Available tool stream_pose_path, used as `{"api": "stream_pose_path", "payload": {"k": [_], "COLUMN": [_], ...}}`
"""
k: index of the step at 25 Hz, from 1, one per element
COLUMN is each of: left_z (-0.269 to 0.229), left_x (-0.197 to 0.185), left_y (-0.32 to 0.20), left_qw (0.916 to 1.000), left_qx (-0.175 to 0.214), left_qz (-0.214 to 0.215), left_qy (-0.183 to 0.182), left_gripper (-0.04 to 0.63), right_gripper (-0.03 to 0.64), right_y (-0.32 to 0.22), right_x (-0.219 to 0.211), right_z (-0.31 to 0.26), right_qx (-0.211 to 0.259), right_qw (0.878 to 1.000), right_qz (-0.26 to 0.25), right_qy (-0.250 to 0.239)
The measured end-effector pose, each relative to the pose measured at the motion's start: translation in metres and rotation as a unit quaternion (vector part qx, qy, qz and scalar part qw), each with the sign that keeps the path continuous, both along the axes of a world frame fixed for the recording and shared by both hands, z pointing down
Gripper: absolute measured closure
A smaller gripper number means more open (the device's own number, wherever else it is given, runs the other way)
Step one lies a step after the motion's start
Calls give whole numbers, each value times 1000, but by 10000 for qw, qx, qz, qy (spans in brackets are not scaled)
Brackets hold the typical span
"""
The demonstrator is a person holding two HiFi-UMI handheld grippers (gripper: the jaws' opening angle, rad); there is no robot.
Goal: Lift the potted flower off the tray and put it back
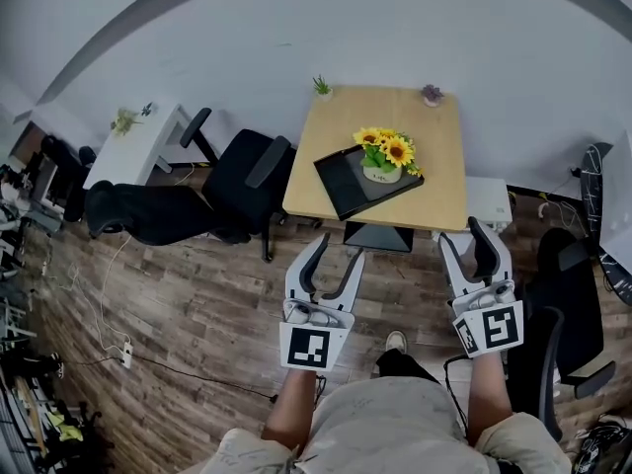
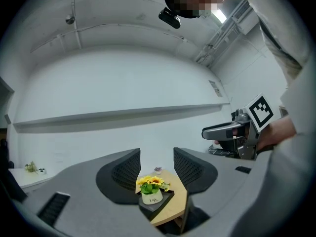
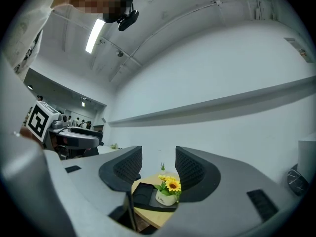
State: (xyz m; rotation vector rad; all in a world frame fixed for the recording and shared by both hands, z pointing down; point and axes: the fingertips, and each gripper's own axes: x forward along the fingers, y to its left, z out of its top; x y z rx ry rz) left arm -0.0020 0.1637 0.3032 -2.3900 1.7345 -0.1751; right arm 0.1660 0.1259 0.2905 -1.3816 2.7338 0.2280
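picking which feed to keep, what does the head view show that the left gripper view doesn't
Only the head view: the wood floor, the person's shoe and the small green plant at the table's far corner.

Only the left gripper view: the ceiling light and the camera on the person's head.

Both: the wooden table, the black tray with the potted sunflowers on it, the small purple plant, and the left claw and right claw, open and empty.

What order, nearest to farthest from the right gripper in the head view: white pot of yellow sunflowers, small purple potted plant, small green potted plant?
1. White pot of sunflowers, on the black tray.
2. Purple potted plant, far right corner of wooden table.
3. Green potted plant, far left corner.
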Motion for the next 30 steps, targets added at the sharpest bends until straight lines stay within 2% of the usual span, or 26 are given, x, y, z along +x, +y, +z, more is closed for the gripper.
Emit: {"api": "stream_pose_path", "payload": {"k": [10, 16, 30], "left_z": [-1, -3, 3], "left_x": [17, 33, 43], "left_y": [-53, -75, -107], "left_qw": [9999, 9998, 9996], "left_qx": [-78, -9, 18], "left_qz": [-28, 20, 261], "left_qy": [-131, -196, -98], "left_gripper": [388, 388, 390], "right_gripper": [405, 405, 405], "right_y": [-50, -68, -91], "right_x": [15, 26, 34], "right_z": [6, 10, 14], "right_qx": [7, -18, -24], "right_qw": [9999, 10000, 9998], "right_qz": [-20, -10, 162], "right_qy": [154, 45, 62]}}
